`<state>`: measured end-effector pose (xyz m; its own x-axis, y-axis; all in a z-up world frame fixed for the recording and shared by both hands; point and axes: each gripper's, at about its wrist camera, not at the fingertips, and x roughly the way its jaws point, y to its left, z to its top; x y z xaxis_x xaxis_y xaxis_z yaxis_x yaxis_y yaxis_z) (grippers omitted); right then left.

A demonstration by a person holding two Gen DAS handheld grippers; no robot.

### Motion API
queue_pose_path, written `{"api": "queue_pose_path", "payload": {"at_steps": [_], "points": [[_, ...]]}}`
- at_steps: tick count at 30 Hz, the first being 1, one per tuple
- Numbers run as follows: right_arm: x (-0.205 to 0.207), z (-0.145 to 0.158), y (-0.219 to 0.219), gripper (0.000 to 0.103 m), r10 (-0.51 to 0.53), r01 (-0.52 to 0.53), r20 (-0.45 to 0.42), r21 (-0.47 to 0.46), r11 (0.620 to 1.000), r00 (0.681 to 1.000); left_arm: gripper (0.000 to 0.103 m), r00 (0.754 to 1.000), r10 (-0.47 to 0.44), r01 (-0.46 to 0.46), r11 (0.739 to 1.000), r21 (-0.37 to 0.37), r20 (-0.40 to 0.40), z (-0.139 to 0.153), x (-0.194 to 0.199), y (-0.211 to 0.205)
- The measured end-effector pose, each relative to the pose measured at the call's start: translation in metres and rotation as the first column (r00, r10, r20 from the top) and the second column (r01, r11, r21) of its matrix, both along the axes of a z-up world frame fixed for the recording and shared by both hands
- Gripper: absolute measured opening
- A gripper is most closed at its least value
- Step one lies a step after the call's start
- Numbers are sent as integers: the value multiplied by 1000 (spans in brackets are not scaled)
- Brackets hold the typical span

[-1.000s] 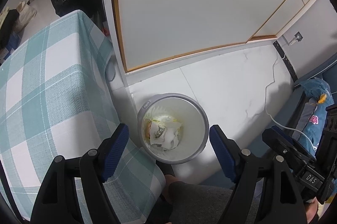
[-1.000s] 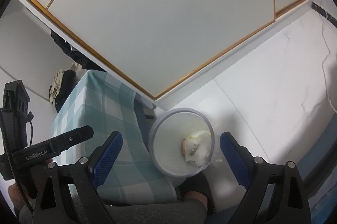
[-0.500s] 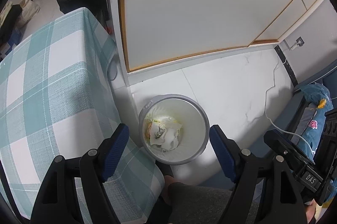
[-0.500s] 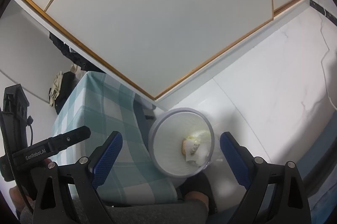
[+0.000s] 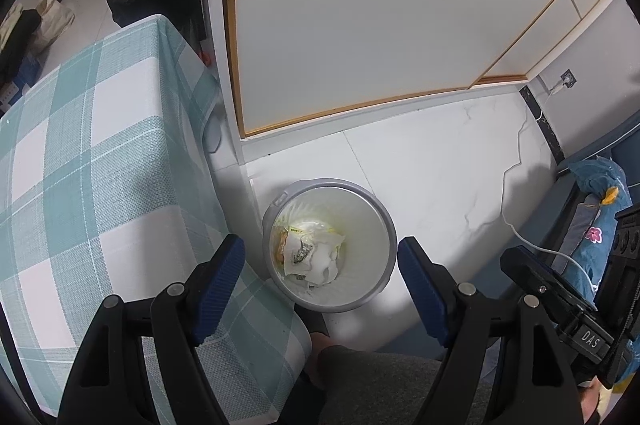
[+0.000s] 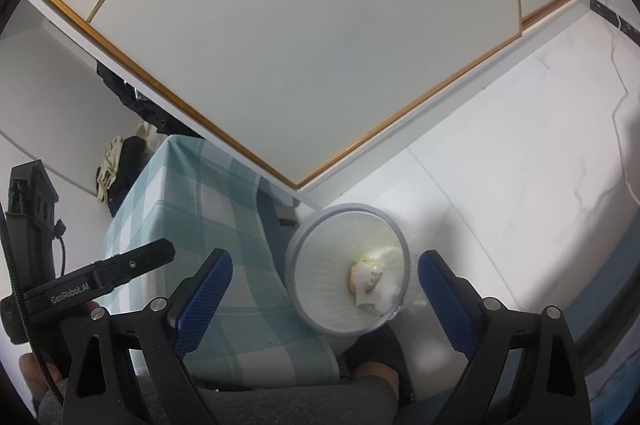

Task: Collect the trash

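Observation:
A round grey trash bin (image 5: 384, 225) stands on the white floor beside the table. It holds crumpled white and yellow wrappers (image 5: 310, 251). My left gripper (image 5: 320, 277) is open and empty, high above the bin, its blue pads either side of it in view. In the right wrist view the same bin (image 6: 296, 257) shows with the trash (image 6: 370, 283) inside. My right gripper (image 6: 324, 295) is open and empty, also high above the bin. The other gripper's body (image 6: 92, 285) shows at the left.
A table with a teal and white checked cloth (image 5: 80, 185) stands left of the bin. A white panelled wall (image 5: 360, 5) is behind. A white cable (image 5: 516, 221) runs over the floor. Blue bedding (image 5: 600, 217) lies right. My knee (image 5: 360, 377) is below.
Both grippers stay open and empty. The left view has drifted slightly, so the table and bin sit a little lower. The right view is almost the same.

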<state>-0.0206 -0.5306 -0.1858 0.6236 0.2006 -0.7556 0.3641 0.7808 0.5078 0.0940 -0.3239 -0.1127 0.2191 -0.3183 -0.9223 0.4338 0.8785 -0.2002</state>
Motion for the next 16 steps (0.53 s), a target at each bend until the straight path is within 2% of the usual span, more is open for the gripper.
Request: {"api": "queue_pose_path", "payload": {"at_steps": [5, 11, 14, 16], "points": [[-2, 1, -1, 95, -8, 8, -3, -2, 1000, 1000, 76, 1000, -6, 6, 1000, -16, -5, 0, -1, -1], [-4, 4, 0, 95, -16, 16, -2, -10, 1000, 1000, 76, 999, -7, 8, 1000, -26, 47, 6, -4, 1], [-5, 13, 2, 95, -20, 20, 0, -39, 999, 1000, 76, 996, 11, -8, 999, -37, 84, 11, -5, 6], [-5, 23, 5, 95, -20, 20, 10, -59, 998, 1000, 76, 997, 21, -18, 999, -43, 79, 11, -4, 11]]}}
